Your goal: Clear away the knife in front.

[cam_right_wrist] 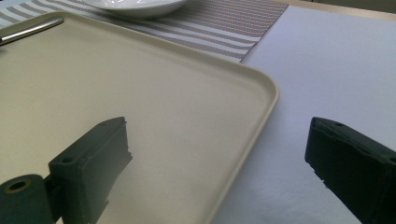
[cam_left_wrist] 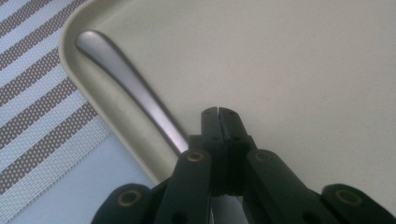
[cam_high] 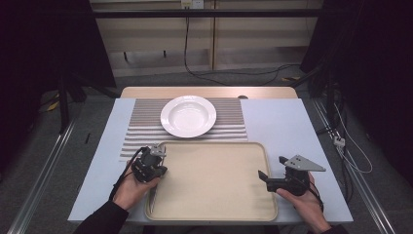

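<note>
At near-left corner of worktop, left claw tipped down over tray, jaws pressed together beside metal utensil, gripping nothing visible. At near-right edge, right claw level, gaping wide astride tray rim, empty.

white plate, striped placemat, pale blue table
</note>
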